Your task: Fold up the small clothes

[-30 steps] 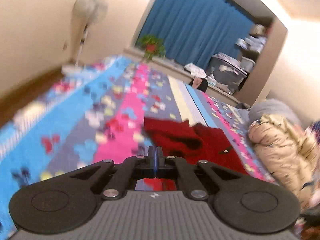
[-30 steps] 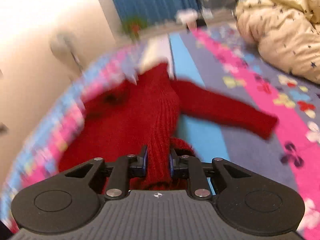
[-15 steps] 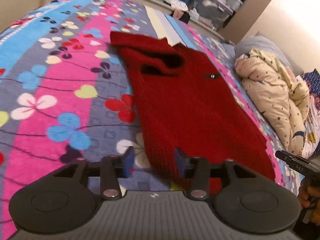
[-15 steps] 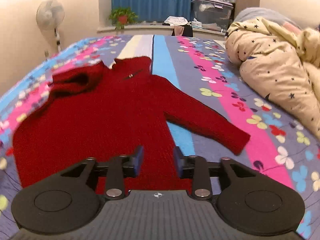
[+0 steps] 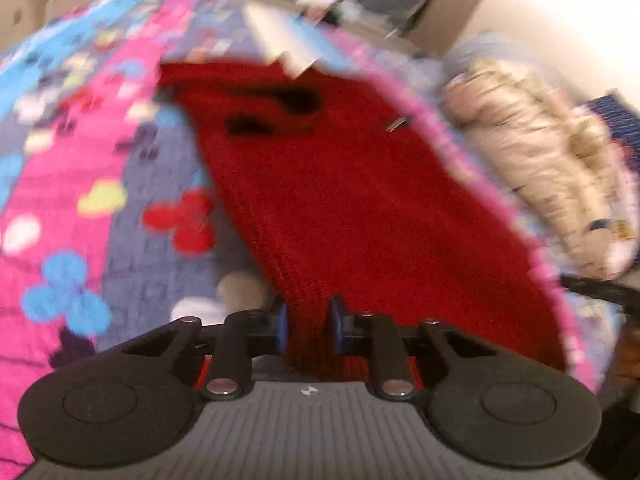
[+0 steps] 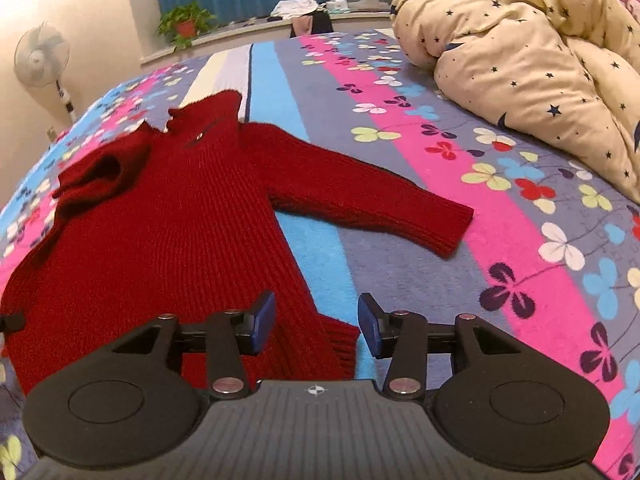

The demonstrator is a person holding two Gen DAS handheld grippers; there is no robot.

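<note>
2 grippers work the near hem of a red sweater [image 6: 160,232] lying flat on the flowered bedspread [image 6: 440,280]: the left gripper [image 5: 307,328] has just been closing and pinches a fold of the knit, while the right gripper [image 6: 316,326] has just been opening, its jaws apart over the hem corner without pressing it. Beyond, 1 sleeve [image 6: 360,200] stretches right toward a star-print quilt [image 6: 520,52]

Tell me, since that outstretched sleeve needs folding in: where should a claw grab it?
Take the sleeve by its ribbed cuff, coming from above at the open side of the bedspread. The cuff is the free end and lies flat, away from the sweater body.
</note>
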